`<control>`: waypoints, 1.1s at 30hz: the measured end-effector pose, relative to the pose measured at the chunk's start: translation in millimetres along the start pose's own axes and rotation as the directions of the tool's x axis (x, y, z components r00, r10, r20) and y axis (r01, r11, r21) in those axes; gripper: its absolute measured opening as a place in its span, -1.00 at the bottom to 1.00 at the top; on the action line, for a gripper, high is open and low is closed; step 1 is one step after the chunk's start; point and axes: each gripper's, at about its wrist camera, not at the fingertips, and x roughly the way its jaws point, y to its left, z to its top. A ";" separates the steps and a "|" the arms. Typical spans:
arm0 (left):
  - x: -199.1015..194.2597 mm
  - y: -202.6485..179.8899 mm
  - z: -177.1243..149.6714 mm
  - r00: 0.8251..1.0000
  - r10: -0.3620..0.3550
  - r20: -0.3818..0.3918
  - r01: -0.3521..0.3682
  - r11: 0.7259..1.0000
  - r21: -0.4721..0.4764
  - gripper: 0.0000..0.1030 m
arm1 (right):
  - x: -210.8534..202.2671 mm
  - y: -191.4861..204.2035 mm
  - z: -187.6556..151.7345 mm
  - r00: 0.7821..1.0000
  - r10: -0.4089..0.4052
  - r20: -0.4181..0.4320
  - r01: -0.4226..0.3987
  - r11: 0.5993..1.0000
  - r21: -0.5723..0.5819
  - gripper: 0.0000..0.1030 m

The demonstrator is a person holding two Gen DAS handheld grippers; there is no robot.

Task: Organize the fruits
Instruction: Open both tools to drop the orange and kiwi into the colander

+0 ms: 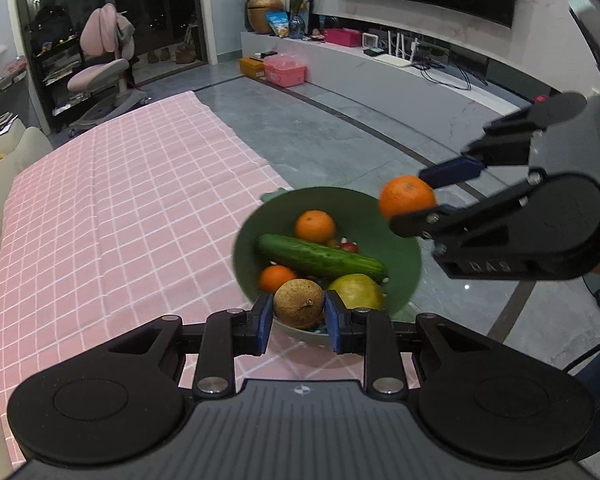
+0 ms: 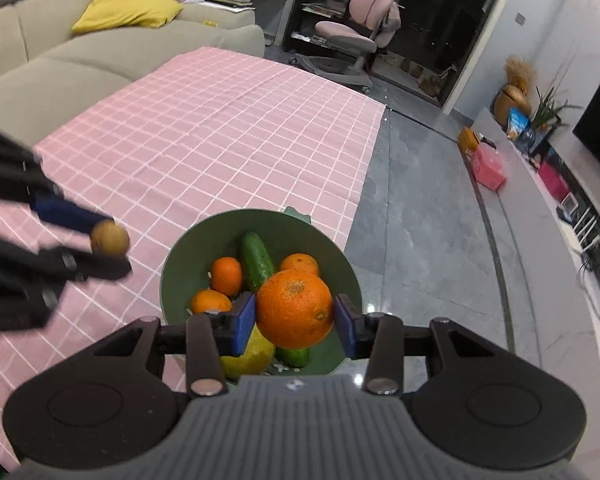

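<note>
A green bowl (image 1: 404, 256) (image 2: 180, 264) stands at the table's edge. It holds a cucumber (image 1: 320, 258) (image 2: 256, 260), small oranges (image 1: 315, 227) (image 2: 227, 275), a yellow-green fruit (image 1: 356, 292) (image 2: 252, 356) and a small red fruit (image 1: 349, 246). My left gripper (image 1: 299, 312) (image 2: 114, 246) is shut on a brown kiwi (image 1: 299, 304) (image 2: 110, 237), held above the bowl's near rim. My right gripper (image 2: 295, 320) (image 1: 414, 196) is shut on a large orange (image 2: 295, 308) (image 1: 407, 196), held above the bowl.
The table carries a pink checked cloth (image 1: 120, 208) (image 2: 220, 140). A beige sofa (image 2: 80, 52) runs along its far side. Grey tiled floor (image 1: 360, 128) lies beyond the table edge, with a pink chair (image 1: 104, 68) and a TV bench (image 1: 380, 60).
</note>
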 end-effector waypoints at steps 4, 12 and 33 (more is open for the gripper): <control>12.8 -9.8 3.0 0.999 0.021 -0.028 -0.020 1.000 0.017 -0.40 | 6.2 -11.6 -1.1 0.999 0.042 -0.002 -0.042 0.997 0.060 -0.23; 53.4 -14.8 9.6 0.989 0.115 -0.097 -0.104 0.988 0.111 -0.40 | 59.0 -50.3 -4.1 0.979 0.205 -0.017 -0.183 0.905 0.385 -0.22; 109.2 -10.6 5.6 0.973 0.116 -0.199 -0.085 0.984 0.159 -0.20 | 137.4 -44.1 -6.2 0.918 0.392 -0.054 -0.268 0.717 0.644 0.07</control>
